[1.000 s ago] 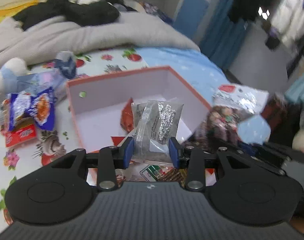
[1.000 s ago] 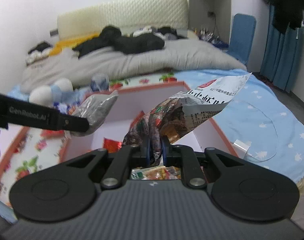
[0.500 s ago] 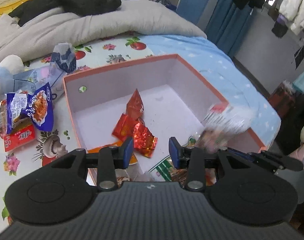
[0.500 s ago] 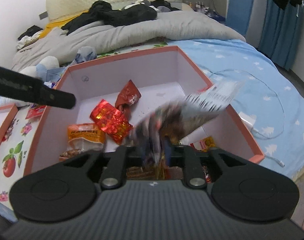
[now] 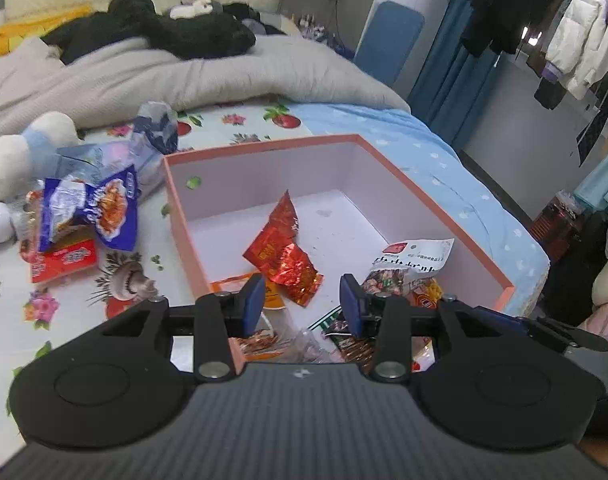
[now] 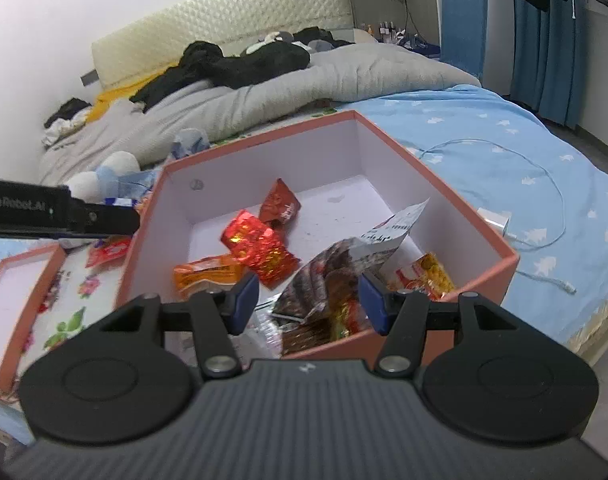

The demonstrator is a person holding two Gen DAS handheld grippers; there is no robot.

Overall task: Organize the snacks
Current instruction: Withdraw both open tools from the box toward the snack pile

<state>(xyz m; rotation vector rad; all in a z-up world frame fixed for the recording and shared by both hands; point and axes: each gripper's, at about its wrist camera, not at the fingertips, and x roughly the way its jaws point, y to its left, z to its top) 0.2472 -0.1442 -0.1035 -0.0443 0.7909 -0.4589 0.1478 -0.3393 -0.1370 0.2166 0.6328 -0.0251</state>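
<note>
An open salmon-pink box [image 5: 431, 196] [image 6: 435, 184] sits on the bed. Inside lie red foil packets [image 5: 282, 254] [image 6: 260, 246], an orange packet [image 6: 206, 274] and a large printed snack bag [image 5: 407, 262] [image 6: 343, 268]. My left gripper [image 5: 302, 306] is open and empty over the box's near edge. My right gripper [image 6: 309, 300] is open, with the large bag lying loose between and beyond its fingers. More snack packets lie outside the box on the left: a blue packet [image 5: 92, 212] and a red one [image 5: 64, 260].
A box lid [image 6: 20, 304] lies left of the box. A white plush toy [image 5: 20, 156], a grey duvet [image 5: 164, 76] and black clothes lie behind. A white charger and cable [image 6: 523, 200] lie on the blue sheet to the right.
My left gripper let go of a clear foil packet into the box. My right gripper lowered the large snack bag into the box and opened, releasing it.
</note>
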